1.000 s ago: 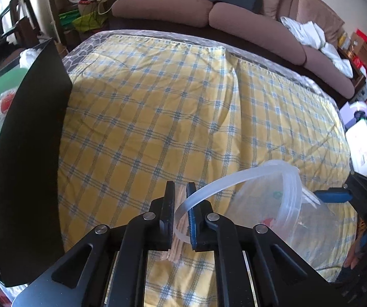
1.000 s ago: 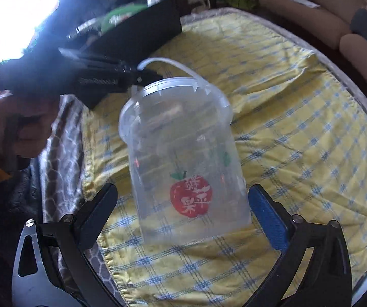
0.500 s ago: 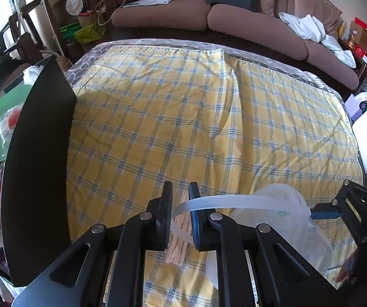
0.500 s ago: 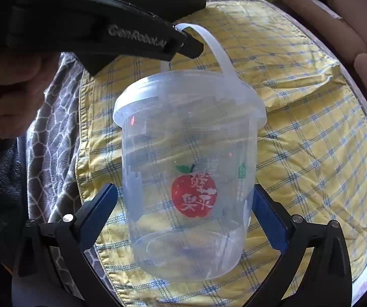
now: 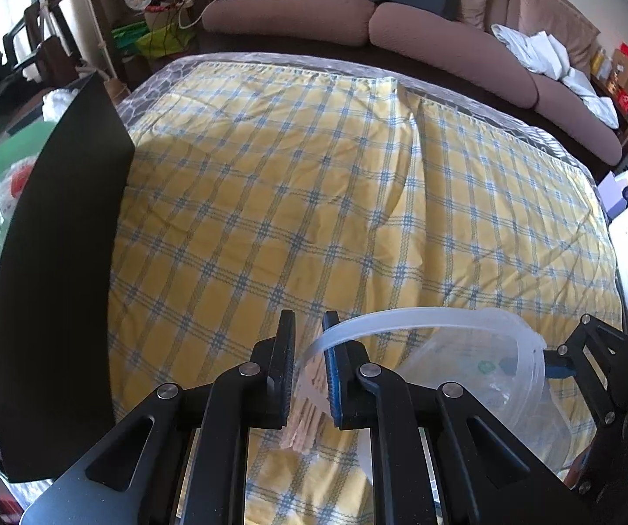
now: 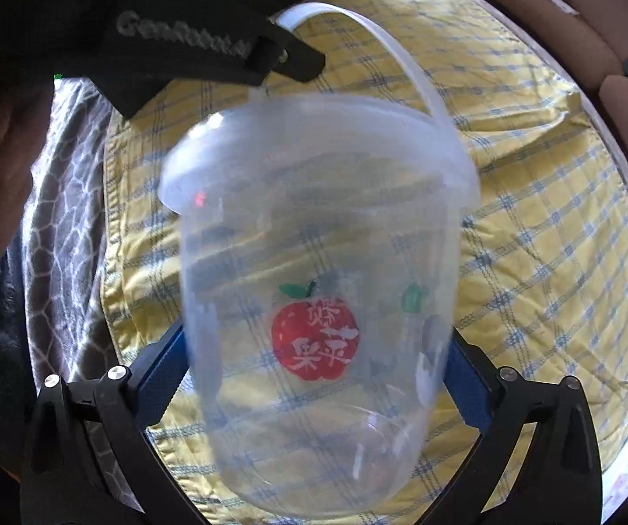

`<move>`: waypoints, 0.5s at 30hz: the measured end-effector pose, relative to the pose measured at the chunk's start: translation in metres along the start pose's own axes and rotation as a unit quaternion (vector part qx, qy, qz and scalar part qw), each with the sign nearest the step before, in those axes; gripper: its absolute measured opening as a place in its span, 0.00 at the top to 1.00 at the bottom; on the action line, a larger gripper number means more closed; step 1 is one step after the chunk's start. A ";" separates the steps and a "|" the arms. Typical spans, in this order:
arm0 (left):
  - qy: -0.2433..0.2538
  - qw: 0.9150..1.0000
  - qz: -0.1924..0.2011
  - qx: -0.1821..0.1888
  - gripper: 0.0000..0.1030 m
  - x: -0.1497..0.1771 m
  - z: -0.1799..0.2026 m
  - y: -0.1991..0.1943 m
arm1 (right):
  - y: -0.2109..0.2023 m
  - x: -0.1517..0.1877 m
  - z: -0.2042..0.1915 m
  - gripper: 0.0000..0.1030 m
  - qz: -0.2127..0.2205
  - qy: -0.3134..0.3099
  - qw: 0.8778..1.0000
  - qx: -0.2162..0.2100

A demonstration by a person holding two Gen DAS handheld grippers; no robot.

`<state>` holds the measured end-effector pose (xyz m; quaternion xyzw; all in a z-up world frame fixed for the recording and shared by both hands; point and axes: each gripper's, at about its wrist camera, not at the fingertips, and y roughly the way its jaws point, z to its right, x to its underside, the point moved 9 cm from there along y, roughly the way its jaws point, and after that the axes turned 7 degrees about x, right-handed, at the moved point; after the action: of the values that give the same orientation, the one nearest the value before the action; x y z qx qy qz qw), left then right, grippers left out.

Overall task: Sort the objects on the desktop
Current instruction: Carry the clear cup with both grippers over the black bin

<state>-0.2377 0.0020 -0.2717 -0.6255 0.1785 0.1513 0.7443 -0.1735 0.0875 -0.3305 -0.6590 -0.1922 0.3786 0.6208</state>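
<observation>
Here, in the left wrist view, the left gripper (image 5: 307, 372) is pinched nearly together on the white handle (image 5: 401, 321) of the clear plastic bucket (image 5: 489, 376), which hangs just over the yellow checked cloth (image 5: 292, 201) covering the table; a black board (image 5: 55, 288) stands at the cloth's left edge, a brown sofa (image 5: 401, 30) curves behind, and some pale sticks show under the jaws, too blurred to name. In the right wrist view, the right gripper (image 6: 314, 363) straddles the bucket's lower wall, its jaws having just been closing from their widest; the blue pads (image 6: 462, 372) sit at both sides of the wall, though whether they press yet I cannot tell. The step goes best, I judge, if the pads seat squarely below the apple print (image 6: 314, 337) before the handle is let go, since the thin wall may flex or slip.
</observation>
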 end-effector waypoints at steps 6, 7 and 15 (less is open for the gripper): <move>-0.001 1.000 0.009 -0.005 0.88 -0.003 -0.003 -0.003 | -0.014 -0.005 -0.002 0.08 0.032 -0.014 0.999 0.012; -0.001 1.000 0.011 -0.006 0.89 -0.004 -0.003 -0.004 | -0.014 -0.005 -0.004 0.08 0.031 -0.020 0.999 0.011; 0.009 0.999 0.032 -0.009 0.88 -0.012 0.001 -0.017 | -0.021 -0.008 -0.004 0.08 0.046 -0.018 0.999 0.022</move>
<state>-0.2409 -0.0001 -0.2505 -0.6278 0.2032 0.1711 0.7316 -0.1716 0.0820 -0.3086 -0.6467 -0.1646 0.4225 0.6134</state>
